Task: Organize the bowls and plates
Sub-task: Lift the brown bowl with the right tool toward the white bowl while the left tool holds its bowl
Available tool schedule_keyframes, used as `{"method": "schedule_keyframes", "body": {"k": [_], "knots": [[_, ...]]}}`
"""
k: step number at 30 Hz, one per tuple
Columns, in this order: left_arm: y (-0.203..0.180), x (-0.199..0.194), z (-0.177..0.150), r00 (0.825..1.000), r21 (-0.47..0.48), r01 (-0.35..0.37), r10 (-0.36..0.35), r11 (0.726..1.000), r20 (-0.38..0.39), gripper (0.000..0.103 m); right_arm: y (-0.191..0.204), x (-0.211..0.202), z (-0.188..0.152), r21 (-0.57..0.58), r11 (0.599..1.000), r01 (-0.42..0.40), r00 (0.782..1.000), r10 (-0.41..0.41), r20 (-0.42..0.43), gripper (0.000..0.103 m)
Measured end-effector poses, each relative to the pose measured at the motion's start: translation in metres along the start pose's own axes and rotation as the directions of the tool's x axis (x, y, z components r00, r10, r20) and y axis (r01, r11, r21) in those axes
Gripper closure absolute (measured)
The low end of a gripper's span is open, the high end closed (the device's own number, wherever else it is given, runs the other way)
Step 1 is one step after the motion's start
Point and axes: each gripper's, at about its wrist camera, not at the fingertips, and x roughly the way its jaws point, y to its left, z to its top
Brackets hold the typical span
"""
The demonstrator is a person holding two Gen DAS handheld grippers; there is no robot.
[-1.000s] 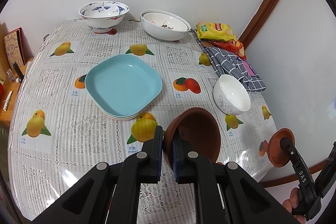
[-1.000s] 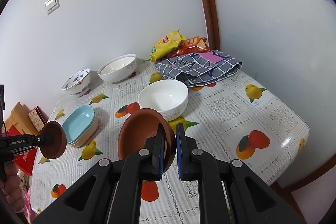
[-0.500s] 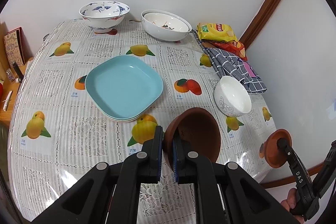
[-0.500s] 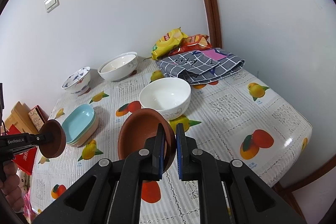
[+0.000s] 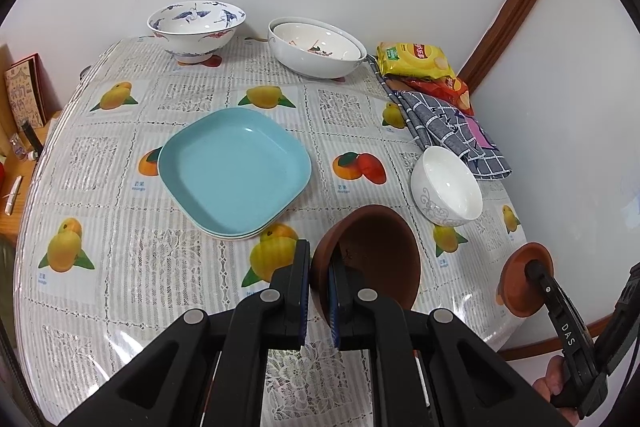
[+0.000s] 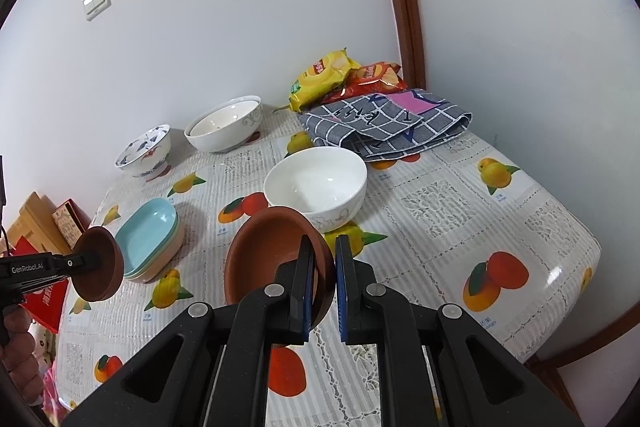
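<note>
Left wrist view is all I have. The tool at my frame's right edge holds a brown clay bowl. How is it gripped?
Observer: The right gripper has its jaws pinched on the rim of the brown clay bowl, one pad inside, one outside.
Operator: Is the plate pile all blue?
Observer: No. Seen side on, the stack of square plates is blue on top, green under it and beige at the bottom.
Operator: Anything on the wall?
Observer: A white light switch, high up.

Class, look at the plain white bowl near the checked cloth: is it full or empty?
Empty. The plain white bowl beside the grey checked cloth shows only its bare, glossy inside in both wrist views.
</note>
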Motion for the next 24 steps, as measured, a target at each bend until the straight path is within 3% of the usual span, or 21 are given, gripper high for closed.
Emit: {"method": "schedule_keyframes", "body": {"k": [24], "knots": [[-0.005, 0.017, 0.017, 1.0, 0.005, -0.002, 0.002, 1.0, -0.01, 0.095, 0.005, 0.026, 0.023, -0.027, 1.0, -0.005, 1.0, 0.005, 0.002, 0.093]]}}
